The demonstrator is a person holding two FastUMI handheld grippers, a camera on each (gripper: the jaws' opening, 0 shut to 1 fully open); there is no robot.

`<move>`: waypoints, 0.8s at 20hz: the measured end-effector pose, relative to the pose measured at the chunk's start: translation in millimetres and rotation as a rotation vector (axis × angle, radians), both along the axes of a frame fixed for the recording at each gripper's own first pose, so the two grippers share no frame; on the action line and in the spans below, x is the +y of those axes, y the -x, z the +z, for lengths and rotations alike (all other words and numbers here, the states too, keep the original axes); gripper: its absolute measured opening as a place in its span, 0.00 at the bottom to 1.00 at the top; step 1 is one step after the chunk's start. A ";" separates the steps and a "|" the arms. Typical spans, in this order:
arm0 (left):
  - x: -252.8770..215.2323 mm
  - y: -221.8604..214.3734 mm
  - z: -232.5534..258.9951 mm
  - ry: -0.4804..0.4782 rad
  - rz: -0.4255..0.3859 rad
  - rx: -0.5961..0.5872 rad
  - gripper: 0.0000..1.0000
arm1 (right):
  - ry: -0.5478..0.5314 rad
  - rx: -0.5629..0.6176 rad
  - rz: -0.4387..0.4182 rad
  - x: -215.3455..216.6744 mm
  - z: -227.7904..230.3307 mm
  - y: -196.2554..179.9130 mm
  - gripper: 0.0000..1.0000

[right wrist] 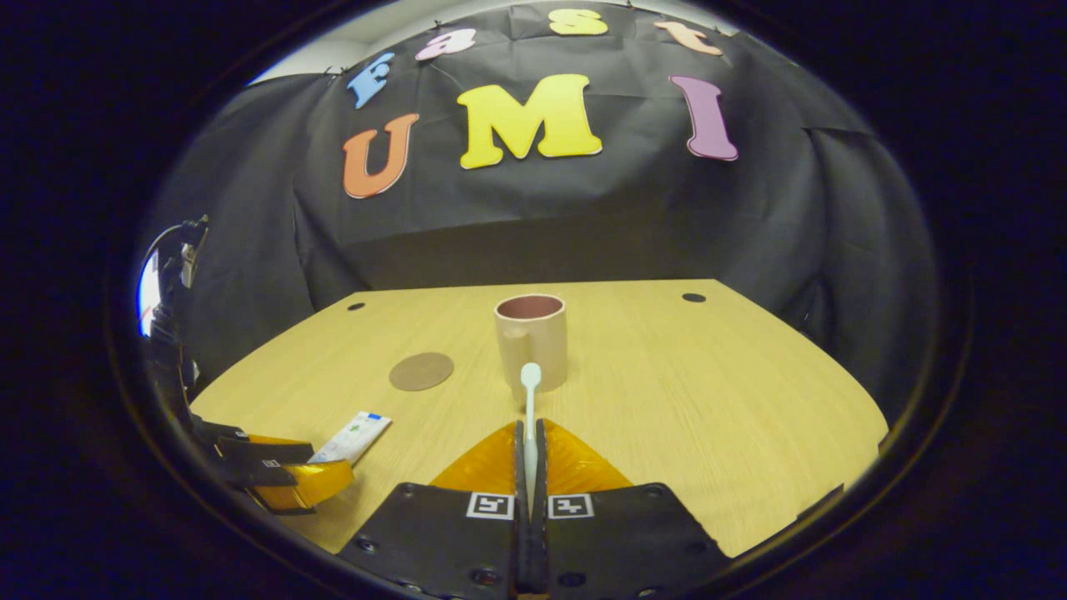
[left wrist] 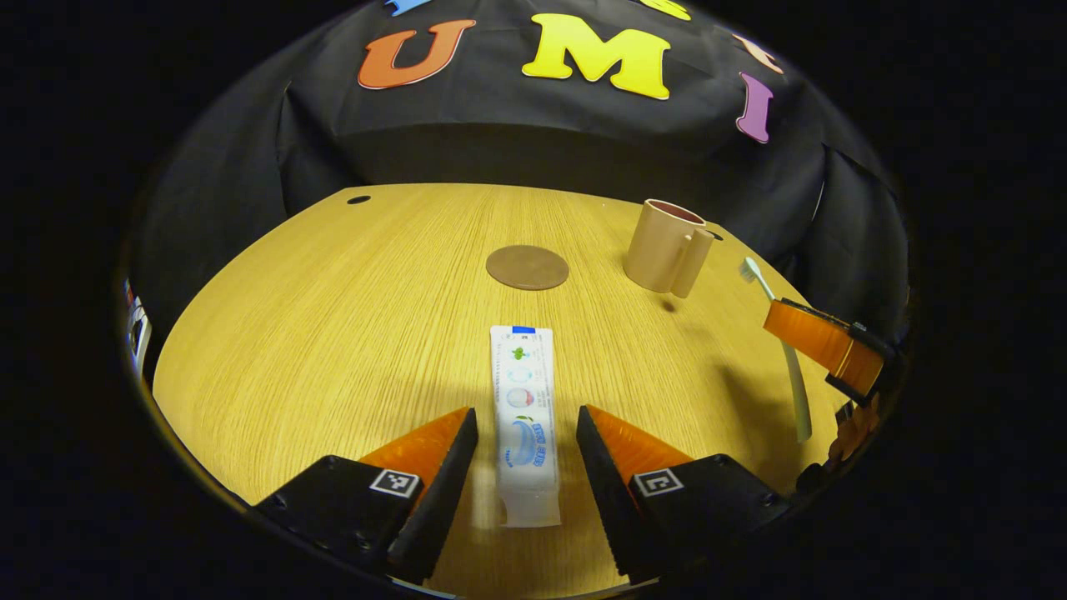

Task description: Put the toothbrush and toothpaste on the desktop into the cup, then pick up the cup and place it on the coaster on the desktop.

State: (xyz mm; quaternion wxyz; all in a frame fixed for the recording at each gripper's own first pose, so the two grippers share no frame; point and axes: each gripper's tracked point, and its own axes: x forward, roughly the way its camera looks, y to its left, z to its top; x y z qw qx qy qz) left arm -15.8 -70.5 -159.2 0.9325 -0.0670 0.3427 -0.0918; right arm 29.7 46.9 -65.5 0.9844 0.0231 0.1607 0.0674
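The right gripper [right wrist: 530, 437] has its fingers closed on the toothbrush [right wrist: 530, 400], held off the counter [right wrist: 708, 400] with the bristle end toward the cup [right wrist: 532, 337]. The left gripper [left wrist: 525, 425] is spread open around the toothpaste [left wrist: 525, 417], which lies flat. Loading the cup seems to be the step in hand: next, tip the toothbrush over the rim, then squeeze the tube; the coaster [left wrist: 527, 267] waits nearby.

Count on counter [left wrist: 333, 317]: 4 item types, 1 ea.
1 toothpaste tube [left wrist: 525, 421], 1 toothbrush [left wrist: 779, 333], 1 cup [left wrist: 667, 246], 1 coaster [left wrist: 527, 267]; plus 2 grippers w/ orange jaws: left [left wrist: 527, 433], right [right wrist: 530, 437].
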 end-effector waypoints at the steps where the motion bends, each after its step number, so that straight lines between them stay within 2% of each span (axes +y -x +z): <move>1: 2.4 -1.2 -0.3 -0.014 0.010 0.002 0.75 | 0.001 -0.008 -0.008 -1.9 4.8 -1.4 0.00; 2: 3.5 -5.1 1.3 -0.023 0.016 0.001 0.70 | 0.004 -0.014 -0.027 -6.2 9.4 -3.6 0.00; 3: 3.0 -6.2 -1.3 -0.022 0.016 0.005 0.71 | 0.004 -0.019 -0.032 -7.2 12.6 -4.9 0.00; 4: 2.4 -7.0 -2.3 -0.028 0.017 0.007 0.60 | 0.001 -0.026 -0.036 -8.0 18.5 -6.3 0.00; 9: 2.5 -11.0 -3.2 -0.040 0.000 -0.015 0.53 | -0.015 -0.077 -0.044 -15.6 47.0 -14.0 0.00; 14: 3.1 -11.5 0.4 0.027 0.003 -0.048 0.42 | -0.037 -0.135 -0.042 -13.8 76.3 -24.0 0.00; 16: 3.6 -11.5 3.0 0.039 0.004 -0.078 0.41 | -0.034 -0.172 -0.040 -14.9 87.8 -32.7 0.00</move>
